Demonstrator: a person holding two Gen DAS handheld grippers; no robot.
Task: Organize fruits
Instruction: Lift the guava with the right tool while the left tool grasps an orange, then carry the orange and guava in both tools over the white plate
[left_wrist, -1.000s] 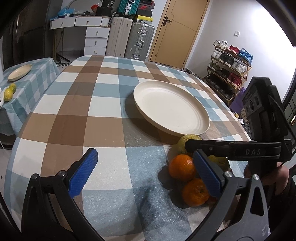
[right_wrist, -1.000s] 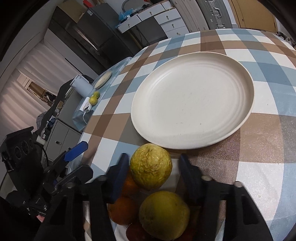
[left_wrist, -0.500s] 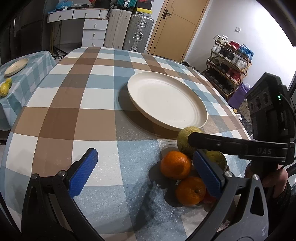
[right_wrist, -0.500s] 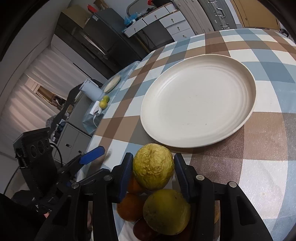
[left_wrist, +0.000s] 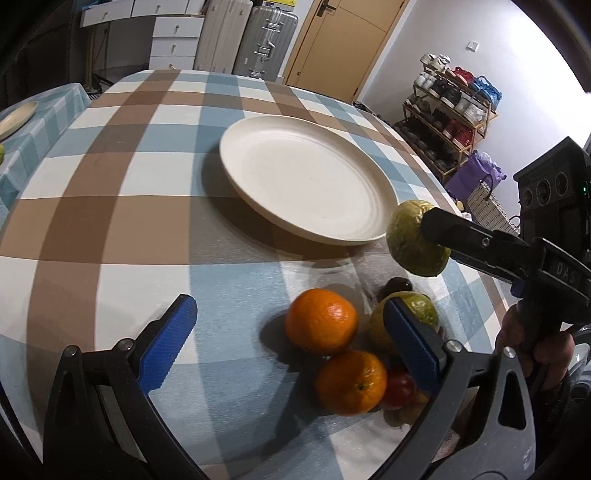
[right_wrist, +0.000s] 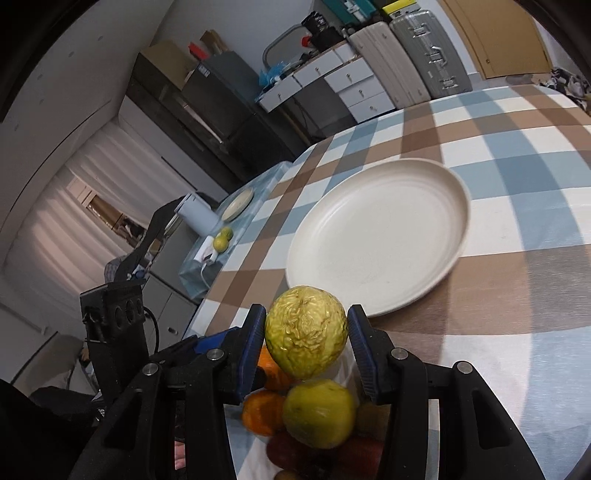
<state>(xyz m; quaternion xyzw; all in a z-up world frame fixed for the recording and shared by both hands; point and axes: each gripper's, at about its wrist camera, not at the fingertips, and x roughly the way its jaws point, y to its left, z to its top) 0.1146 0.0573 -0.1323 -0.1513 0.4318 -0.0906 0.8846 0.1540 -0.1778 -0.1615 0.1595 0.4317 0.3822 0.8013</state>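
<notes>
- Checked cloth on the counter (left_wrist: 110, 221), big cream plate (left_wrist: 306, 184) sitting empty around the middle, suitcases and a shoe rack at the back of the room.
- Right gripper (right_wrist: 306, 345) has its fingers clamped on a wrinkly yellow-green fruit (right_wrist: 306, 332), lifted clear of the fruit pile (left_wrist: 351, 350) near the counter's front edge.
- Left gripper (left_wrist: 291, 339) is wide open with nothing in it, hovering by the nearer orange (left_wrist: 320, 320).
- Pretty sure the step is getting that fruit onto the plate. I'd carry it level over the rim, lower it until it touches, then let go, since round fruit rolls.
- Aim toward the plate's far side so there's room left for the rest.
</notes>
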